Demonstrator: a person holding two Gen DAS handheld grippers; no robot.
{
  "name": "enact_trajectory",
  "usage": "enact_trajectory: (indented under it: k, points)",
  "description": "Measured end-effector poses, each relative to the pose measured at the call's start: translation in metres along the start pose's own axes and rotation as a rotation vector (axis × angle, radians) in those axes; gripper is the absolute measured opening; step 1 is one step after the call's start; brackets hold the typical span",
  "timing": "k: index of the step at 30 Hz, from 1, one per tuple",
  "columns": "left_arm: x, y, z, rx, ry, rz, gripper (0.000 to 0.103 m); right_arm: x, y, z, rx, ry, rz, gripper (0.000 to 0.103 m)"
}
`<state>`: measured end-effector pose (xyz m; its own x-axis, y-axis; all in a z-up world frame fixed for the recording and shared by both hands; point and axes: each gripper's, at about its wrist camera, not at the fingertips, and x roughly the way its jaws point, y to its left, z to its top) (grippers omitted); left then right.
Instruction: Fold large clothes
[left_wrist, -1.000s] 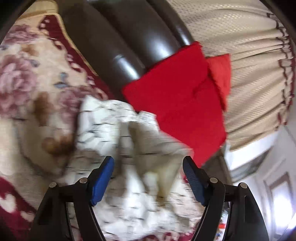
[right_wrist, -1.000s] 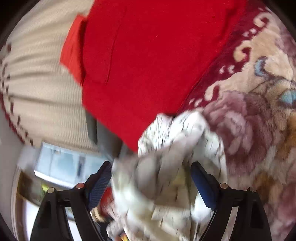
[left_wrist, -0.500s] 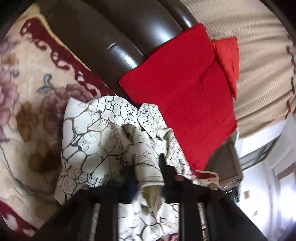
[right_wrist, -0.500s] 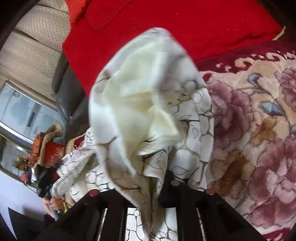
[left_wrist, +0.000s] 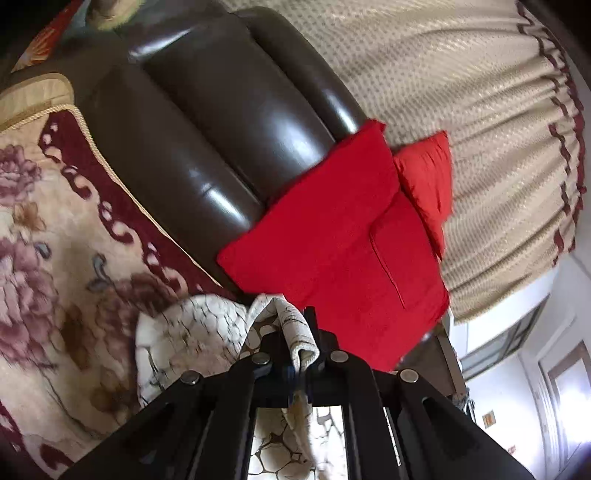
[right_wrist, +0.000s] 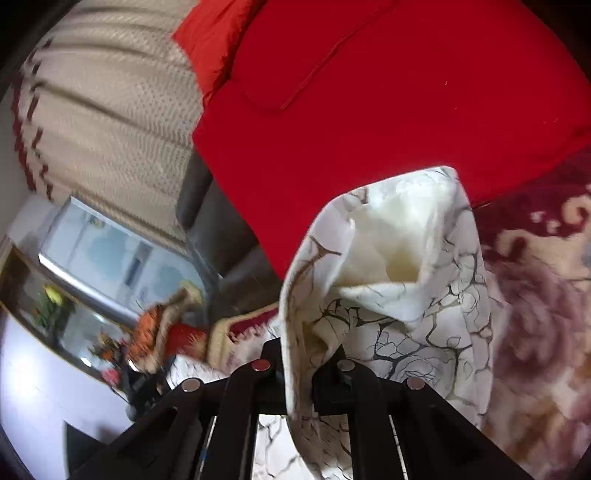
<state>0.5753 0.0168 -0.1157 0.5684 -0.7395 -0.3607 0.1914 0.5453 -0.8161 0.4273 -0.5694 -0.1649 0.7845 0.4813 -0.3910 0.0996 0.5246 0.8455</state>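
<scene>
garment (right_wrist: 406, 295): white, crack-patterned, lifts off flowered blanket (left_wrist: 55, 258) by sofa (left_wrist: 221, 129) | left gripper (left_wrist: 301, 363), right gripper (right_wrist: 301, 373): wide a second ago, now both clamped on its edge; spreading looks next | right view alone shows pale lining, left the sofa back

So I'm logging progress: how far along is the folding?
Done: both grips taken. The left gripper and right gripper are each shut on the white crackle-patterned garment. In hand: the garment hangs bunched above the floral blanket. Left: every fold.
</scene>
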Motion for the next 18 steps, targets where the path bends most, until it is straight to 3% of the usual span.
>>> enact_trajectory:
  k: [3,4,5,6,7,9,10,12,16,18]
  points:
    - [0.022,0.033,0.016,-0.121,0.012,0.071,0.005,0.034,-0.017,0.025,0.145,0.039,0.052,0.018]
    - [0.035,0.048,0.018,-0.173,0.037,0.094,0.005,0.046,-0.023,0.032,0.169,0.046,0.043,0.037]
    - [0.051,0.066,0.020,-0.222,0.069,0.119,0.006,0.057,-0.030,0.038,0.190,0.036,0.037,0.069]
    - [0.064,0.080,0.019,-0.246,0.090,0.160,0.008,0.062,-0.039,0.042,0.222,0.010,0.038,0.082]
    - [0.075,0.091,0.018,-0.256,0.100,0.194,0.008,0.064,-0.049,0.045,0.260,-0.035,0.040,0.089]
    - [0.083,0.105,0.012,-0.271,0.065,0.213,0.011,0.059,-0.071,0.052,0.334,-0.142,0.064,0.089]
    - [0.078,0.108,0.010,-0.287,0.018,0.176,0.013,0.053,-0.078,0.053,0.348,-0.169,0.074,0.089]
    - [0.063,0.103,0.008,-0.280,-0.054,0.065,0.035,0.039,-0.078,0.051,0.309,-0.189,0.051,0.088]
    - [0.023,0.071,0.007,-0.164,-0.164,0.010,0.064,0.025,-0.037,0.022,-0.014,-0.045,-0.066,0.078]
    - [0.013,0.054,0.006,-0.085,-0.165,0.054,0.076,0.027,-0.014,-0.002,-0.175,0.032,-0.165,0.077]
